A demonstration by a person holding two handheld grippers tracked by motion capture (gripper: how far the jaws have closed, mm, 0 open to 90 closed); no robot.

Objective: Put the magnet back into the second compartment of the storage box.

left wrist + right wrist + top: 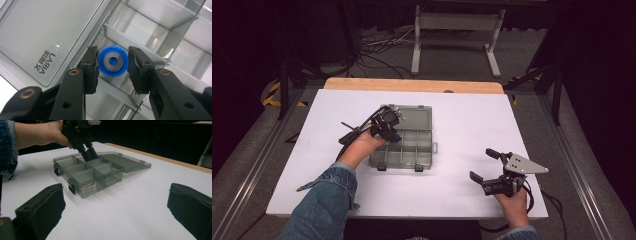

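- Left gripper (pixel 113 62) clenched on blue ring (pixel 113 62), tips lowered into organizer box (pixel 409 150), over a compartment just beside the hinge of the opened lid (pixel 37 35).
- Right gripper (pixel 486 165) released, jaws wide apart and holding nothing, parked on white table (pixel 472 120) well apart from box, toward its latch side.

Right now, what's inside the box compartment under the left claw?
A blue ring with a grey centre sits between the left claw's pads, over a clear box compartment. The compartment floor right beneath the ring is covered.
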